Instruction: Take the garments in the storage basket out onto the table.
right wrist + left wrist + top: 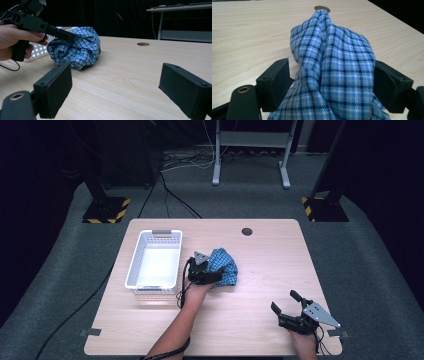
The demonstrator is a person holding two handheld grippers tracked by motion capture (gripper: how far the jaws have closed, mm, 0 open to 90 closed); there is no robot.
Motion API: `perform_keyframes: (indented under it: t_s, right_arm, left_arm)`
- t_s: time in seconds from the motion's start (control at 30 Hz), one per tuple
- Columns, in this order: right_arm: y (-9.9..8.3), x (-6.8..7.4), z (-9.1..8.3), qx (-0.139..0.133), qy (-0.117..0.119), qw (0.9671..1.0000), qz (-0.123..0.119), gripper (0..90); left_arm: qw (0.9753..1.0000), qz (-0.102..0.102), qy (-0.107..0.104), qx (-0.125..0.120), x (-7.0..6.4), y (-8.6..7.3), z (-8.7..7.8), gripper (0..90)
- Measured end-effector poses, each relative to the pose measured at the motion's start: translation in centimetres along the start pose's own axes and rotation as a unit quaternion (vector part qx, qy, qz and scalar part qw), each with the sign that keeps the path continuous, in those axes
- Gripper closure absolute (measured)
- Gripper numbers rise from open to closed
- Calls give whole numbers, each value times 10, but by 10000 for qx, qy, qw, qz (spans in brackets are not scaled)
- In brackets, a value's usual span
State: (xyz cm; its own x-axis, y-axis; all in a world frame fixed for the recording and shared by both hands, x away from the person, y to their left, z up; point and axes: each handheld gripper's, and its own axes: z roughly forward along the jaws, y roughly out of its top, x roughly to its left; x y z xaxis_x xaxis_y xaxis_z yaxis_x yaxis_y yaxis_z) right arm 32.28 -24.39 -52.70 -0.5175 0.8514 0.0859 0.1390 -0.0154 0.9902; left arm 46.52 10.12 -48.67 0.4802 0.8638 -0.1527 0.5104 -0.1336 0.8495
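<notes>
We saw left claw (332, 82) clamped on checked cloth (223, 266), bench (270, 255) centre | right claw (286, 303) jaws apart, 5 o'clock, hand low

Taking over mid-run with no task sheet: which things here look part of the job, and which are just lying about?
Likely in the job:
- blue checked cloth, bunched between the jaws of the left gripper
- white basket, beside the cloth
- right gripper, open, apart from the cloth

Just there:
- round hole in the table
- cables and metal stand on the floor
</notes>
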Motion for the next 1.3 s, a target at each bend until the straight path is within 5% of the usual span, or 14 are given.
perform_keyframes:
  t_s: [1.3]
  right_arm:
    - [0,0,0,-4,-16,10000,-8,100]
  left_arm:
    - [9985,9,5,-540,-2,30,-30,149]
